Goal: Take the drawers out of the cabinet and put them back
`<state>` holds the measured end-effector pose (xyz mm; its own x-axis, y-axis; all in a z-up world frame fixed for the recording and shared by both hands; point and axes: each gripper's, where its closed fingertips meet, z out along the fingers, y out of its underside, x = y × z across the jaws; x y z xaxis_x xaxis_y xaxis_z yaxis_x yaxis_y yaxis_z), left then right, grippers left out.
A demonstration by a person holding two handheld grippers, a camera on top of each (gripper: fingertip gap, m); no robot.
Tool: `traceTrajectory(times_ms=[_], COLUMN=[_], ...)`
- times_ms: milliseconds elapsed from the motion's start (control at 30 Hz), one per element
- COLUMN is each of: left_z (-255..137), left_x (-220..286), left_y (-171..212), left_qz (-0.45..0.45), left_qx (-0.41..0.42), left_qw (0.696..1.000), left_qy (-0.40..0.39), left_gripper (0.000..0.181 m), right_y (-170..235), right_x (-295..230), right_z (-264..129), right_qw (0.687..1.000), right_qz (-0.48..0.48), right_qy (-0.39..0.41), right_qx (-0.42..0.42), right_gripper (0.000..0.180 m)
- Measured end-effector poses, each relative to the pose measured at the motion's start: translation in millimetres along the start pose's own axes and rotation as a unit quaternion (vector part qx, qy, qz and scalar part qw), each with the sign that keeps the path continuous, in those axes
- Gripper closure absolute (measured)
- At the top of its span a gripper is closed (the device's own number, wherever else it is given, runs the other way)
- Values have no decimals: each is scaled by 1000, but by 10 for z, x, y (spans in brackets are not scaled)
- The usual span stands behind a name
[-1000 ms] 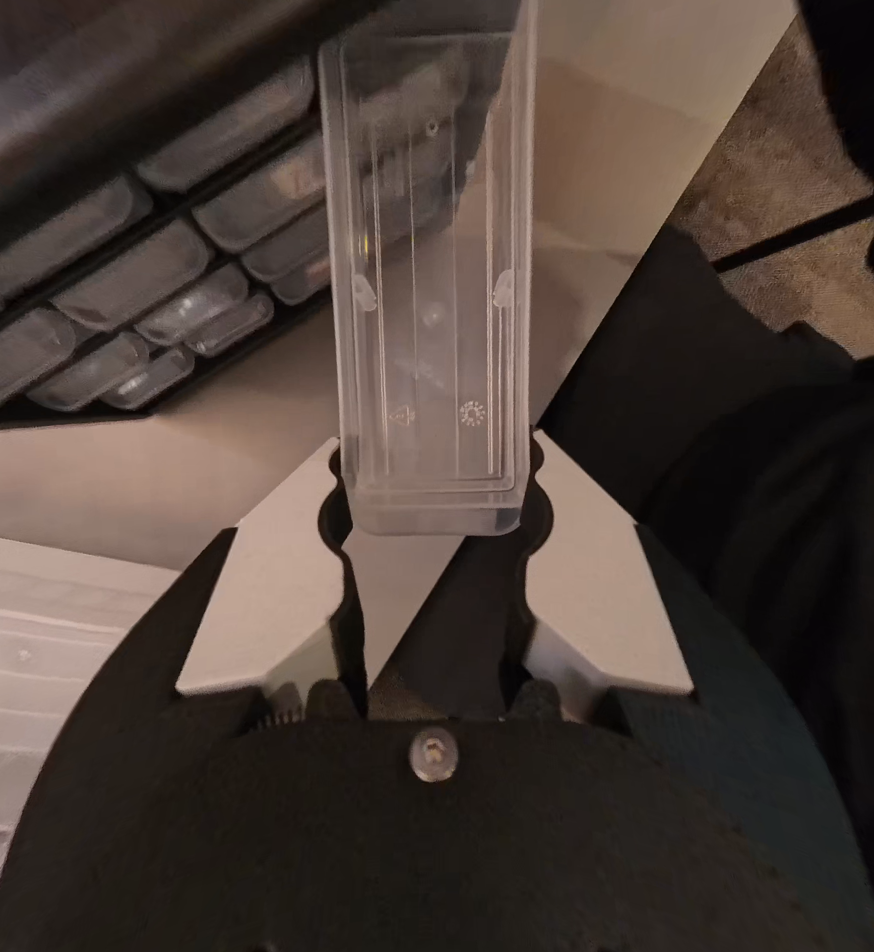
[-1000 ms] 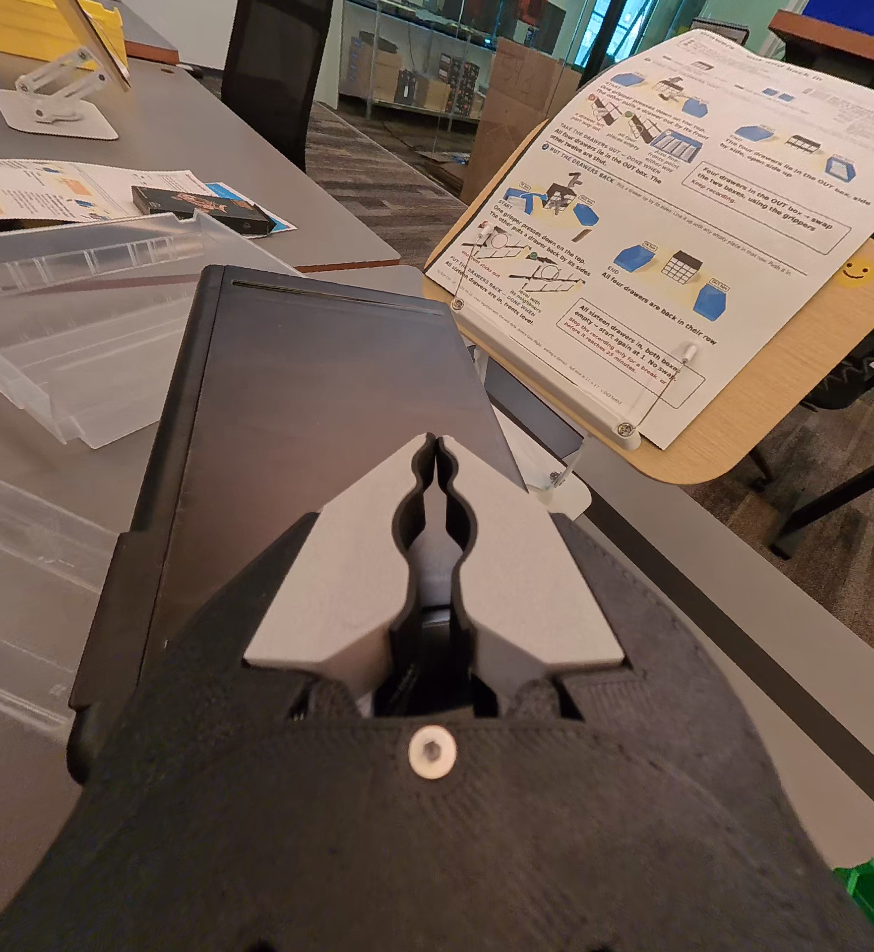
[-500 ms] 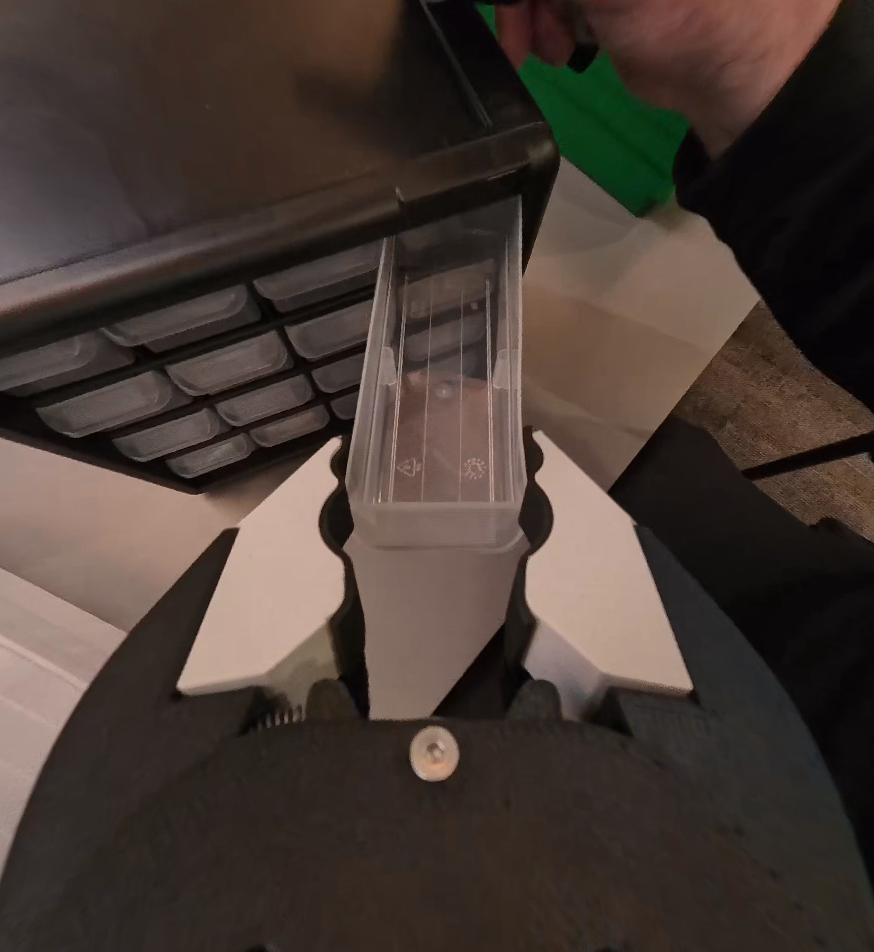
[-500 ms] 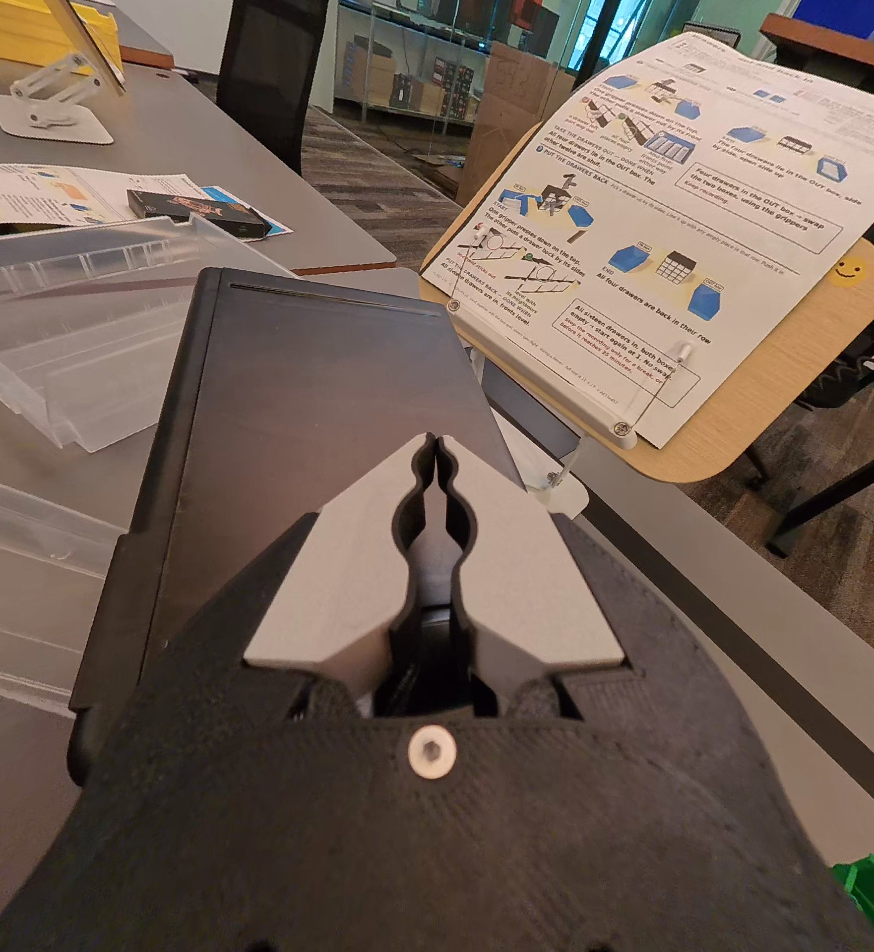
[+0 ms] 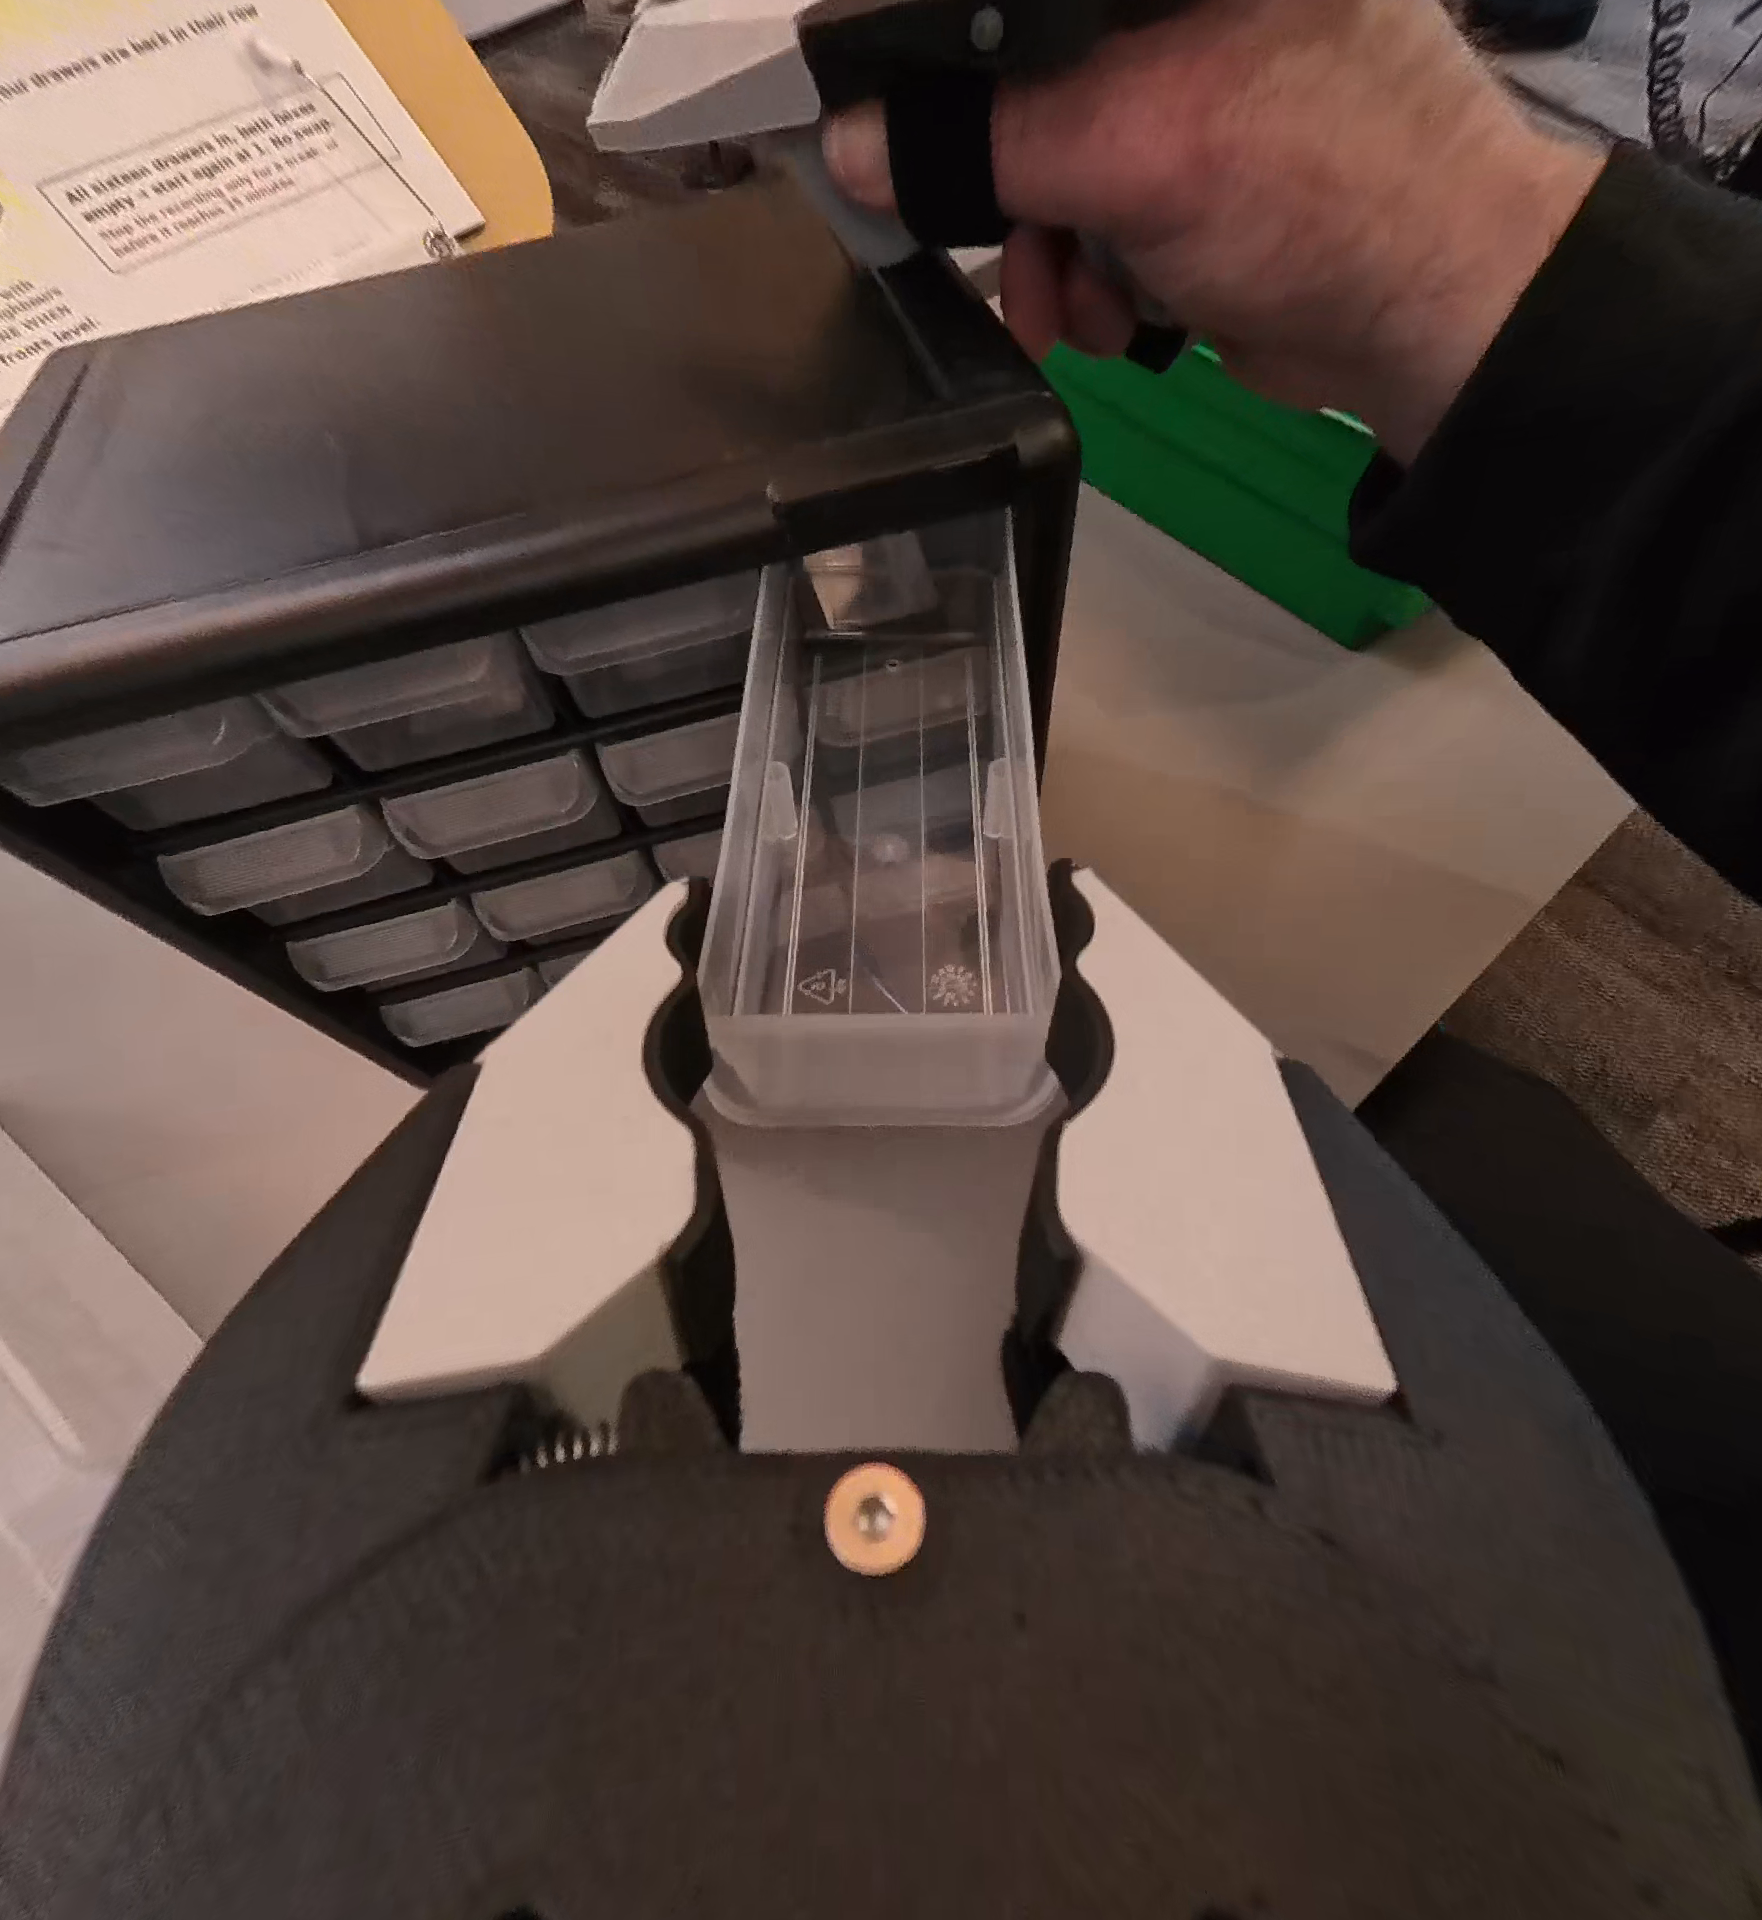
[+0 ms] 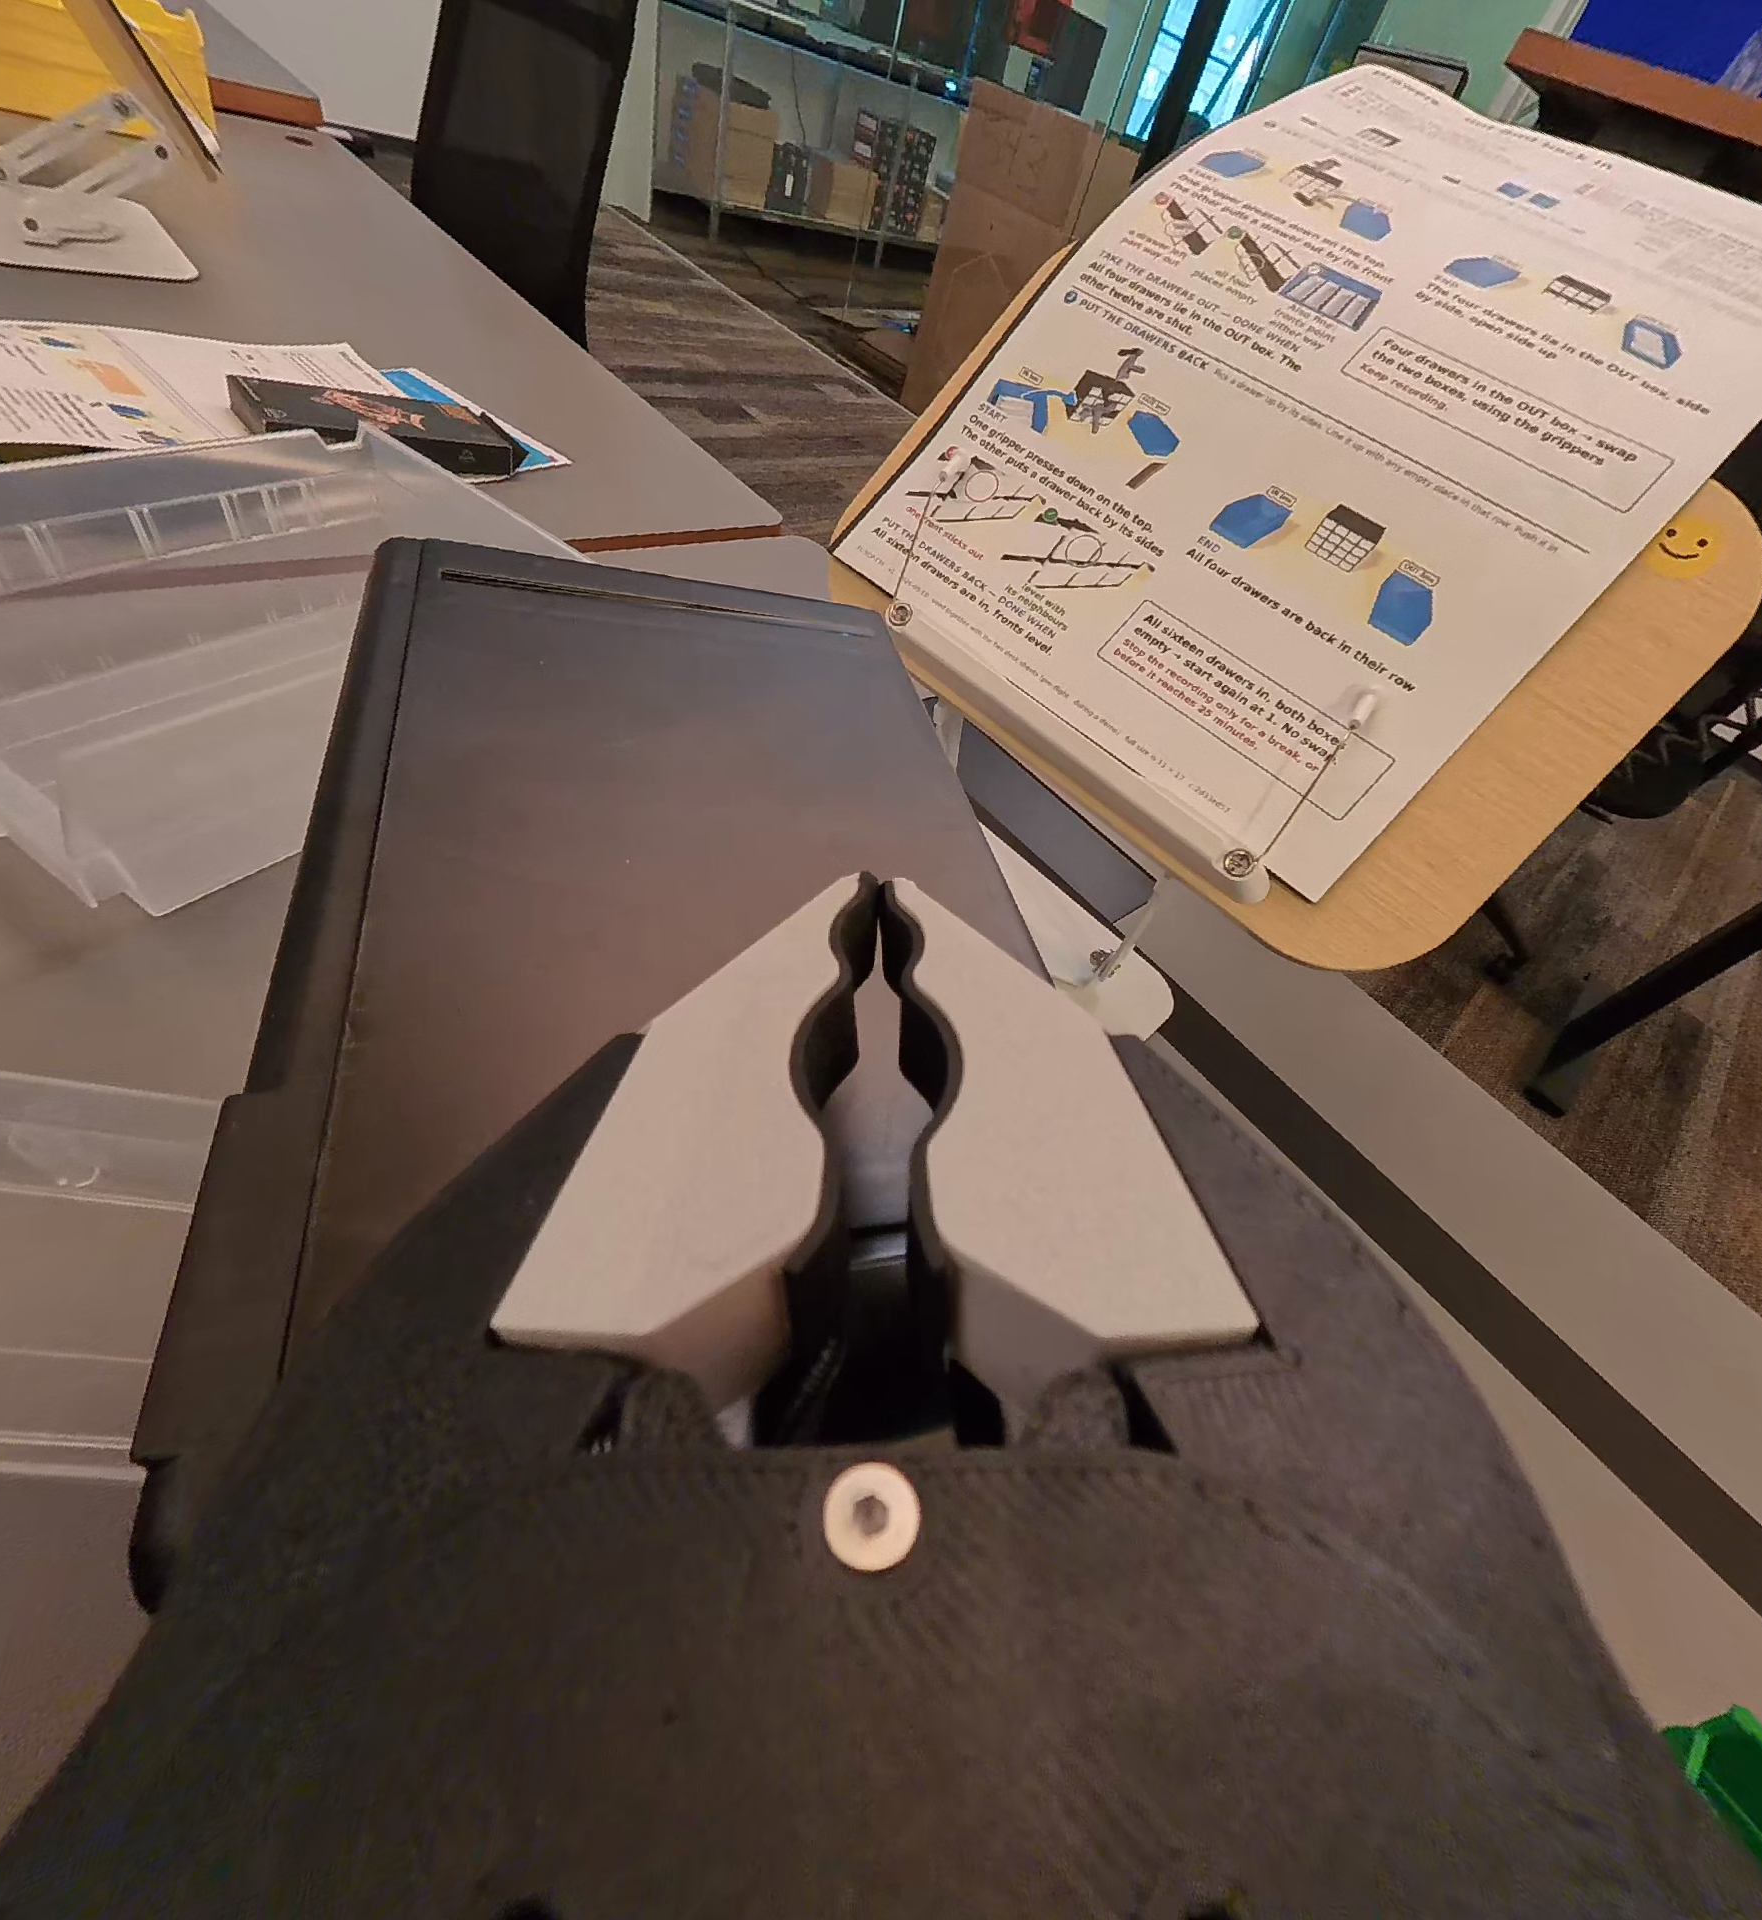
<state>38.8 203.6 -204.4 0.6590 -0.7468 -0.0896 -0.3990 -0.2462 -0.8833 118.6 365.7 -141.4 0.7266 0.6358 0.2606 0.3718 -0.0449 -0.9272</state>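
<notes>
My left gripper [image 5: 872, 997] fingers pinch the clear drawer [image 5: 882, 831], its far end inside the cabinet [image 5: 420, 447]'s top-right slot; my right gripper [image 6: 877, 894], fingers pressed together, rests on top.

Left gripper [image 5: 875, 997] clamped on the near end of a clear plastic drawer [image 5: 882, 852], fingers against its two sides at frame centre. Far end of drawer inside the top right slot of the black cabinet [image 5: 420, 436]. Other clear drawers [image 5: 487, 805] seated in rows at centre left. Right gripper [image 5: 742, 83] at top centre over the cabinet top, gripped by a hand [image 5: 1251, 177]. Printed instruction sheet [image 5: 129, 156] upper left; green bin [image 5: 1220, 488] at right, behind the cabinet.
</notes>
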Motion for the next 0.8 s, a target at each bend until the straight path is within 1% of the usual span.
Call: traceTrajectory(times_ms=[67,133,233,333,367,500,600,700,800], left_z=[1,1,-4,-9,-10,-14,-18,-21,2], left_x=[-12,-4,-25,27,33,-29,-53,-77,-57], left_y=[19,11,0,-13,-25,-46,-48,-144,-139], left_qz=[-6,22,21,51,45,-29,-31,-49,-34], left_qx=[8,11,19,30,31,41,38,43,45], left_qw=[1000,1000,1000,998,998,999,999,998,998], left_qy=[2,-5,-4,-18,-21,-10,4,18,2], left_gripper=[117,117,117,117,117,117,117,118,118], right_y=[1,1,-1,0,0,0,-1,-2,-4], right_x=[-2,1,-4,-5,-3,-4,-6,-3,-10], right_z=[0,0,-3,-3,-3,-2,-4,-5,-6], right_qw=[1000,1000,1000,1000,1000,1000,1000,1000,1000], right_qz=[-1,-1,0,0,0,0,-1,1,3], right_qy=[1,2,1,3,2,3,2,0,-5], right_qx=[-1,0,0,0,0,-1,0,1,2], right_gripper=[180,180,180,180,180,180,180,180,180])
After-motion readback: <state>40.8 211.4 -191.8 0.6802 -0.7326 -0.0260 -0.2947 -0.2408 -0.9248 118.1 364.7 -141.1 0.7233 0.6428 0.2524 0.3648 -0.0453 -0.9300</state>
